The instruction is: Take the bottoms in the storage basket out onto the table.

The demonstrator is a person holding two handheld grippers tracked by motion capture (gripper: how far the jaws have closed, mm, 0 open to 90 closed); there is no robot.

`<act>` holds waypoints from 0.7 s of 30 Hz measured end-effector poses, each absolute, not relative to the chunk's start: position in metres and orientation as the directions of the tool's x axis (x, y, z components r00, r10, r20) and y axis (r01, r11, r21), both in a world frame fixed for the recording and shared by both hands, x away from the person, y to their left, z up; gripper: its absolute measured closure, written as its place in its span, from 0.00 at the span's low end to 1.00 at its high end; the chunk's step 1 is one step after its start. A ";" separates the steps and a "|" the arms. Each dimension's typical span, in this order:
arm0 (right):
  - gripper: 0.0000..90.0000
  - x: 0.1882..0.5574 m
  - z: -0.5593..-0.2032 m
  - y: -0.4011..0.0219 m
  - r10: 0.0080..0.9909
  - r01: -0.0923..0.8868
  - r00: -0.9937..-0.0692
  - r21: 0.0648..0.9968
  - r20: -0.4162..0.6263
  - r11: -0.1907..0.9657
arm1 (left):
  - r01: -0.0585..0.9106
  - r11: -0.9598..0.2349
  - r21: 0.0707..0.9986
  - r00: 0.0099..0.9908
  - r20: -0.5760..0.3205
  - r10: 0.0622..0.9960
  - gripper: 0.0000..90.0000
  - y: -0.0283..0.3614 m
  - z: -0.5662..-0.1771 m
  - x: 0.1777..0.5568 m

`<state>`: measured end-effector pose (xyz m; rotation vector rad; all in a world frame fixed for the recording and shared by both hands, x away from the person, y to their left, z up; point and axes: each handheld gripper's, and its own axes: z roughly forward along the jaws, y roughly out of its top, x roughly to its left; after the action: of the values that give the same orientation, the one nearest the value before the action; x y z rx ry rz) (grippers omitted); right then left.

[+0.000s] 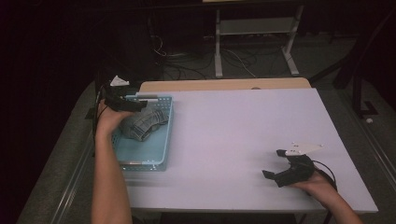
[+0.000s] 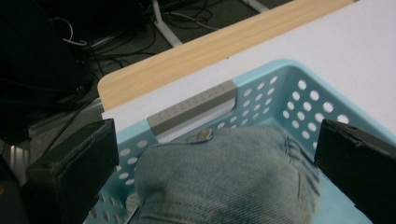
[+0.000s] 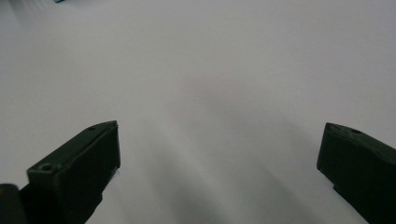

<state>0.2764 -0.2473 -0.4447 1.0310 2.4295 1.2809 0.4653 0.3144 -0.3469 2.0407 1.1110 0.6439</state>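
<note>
A folded bundle of blue denim [image 1: 141, 123] lies in a light blue perforated basket [image 1: 140, 161] at the table's left. My left gripper [image 1: 133, 105] hovers over the basket's far end, open, its jaws standing wide on either side of the denim [image 2: 229, 179] without pinching it. The basket's far wall [image 2: 280, 88] carries a grey handle strip [image 2: 192, 106]. My right gripper [image 1: 275, 164] sits open near the table's front right, low over bare white tabletop [image 3: 205, 79], with nothing between its jaws.
The white table [image 1: 243, 135] has a wooden strip [image 1: 224, 84] along its far edge. Beyond it stand a metal frame [image 1: 254, 28] and loose cables [image 1: 187, 65] on the floor. The table's left edge runs close beside the basket.
</note>
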 end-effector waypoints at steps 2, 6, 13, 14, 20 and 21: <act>0.00 0.276 -0.445 -0.247 0.666 0.487 -0.734 0.788 0.133 0.378 | 0.518 -0.376 0.769 0.505 0.080 0.859 0.00 0.316 -0.350 0.466; 0.00 0.276 -0.444 -0.248 0.665 0.484 -0.735 0.788 0.131 0.380 | 0.545 -0.384 0.745 0.508 0.072 0.858 0.00 0.317 -0.356 0.467; 0.00 0.276 -0.444 -0.247 0.663 0.482 -0.738 0.788 0.129 0.383 | 0.575 -0.388 0.720 0.506 0.060 0.860 0.00 0.318 -0.364 0.466; 0.00 0.276 -0.444 -0.247 0.662 0.480 -0.739 0.789 0.127 0.384 | 0.580 -0.388 0.717 0.507 0.055 0.860 0.00 0.318 -0.365 0.466; 0.00 0.276 -0.444 -0.247 0.661 0.480 -0.740 0.788 0.128 0.385 | 0.605 -0.401 0.688 0.523 0.036 0.852 0.00 0.317 -0.371 0.466; 0.00 0.276 -0.444 -0.247 0.660 0.479 -0.740 0.789 0.127 0.386 | 0.607 -0.404 0.684 0.527 0.033 0.849 0.00 0.317 -0.372 0.466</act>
<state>0.2758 -0.2471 -0.4440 1.0170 2.4347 1.2792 0.4664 0.3172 -0.3716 2.1494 1.1773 0.5072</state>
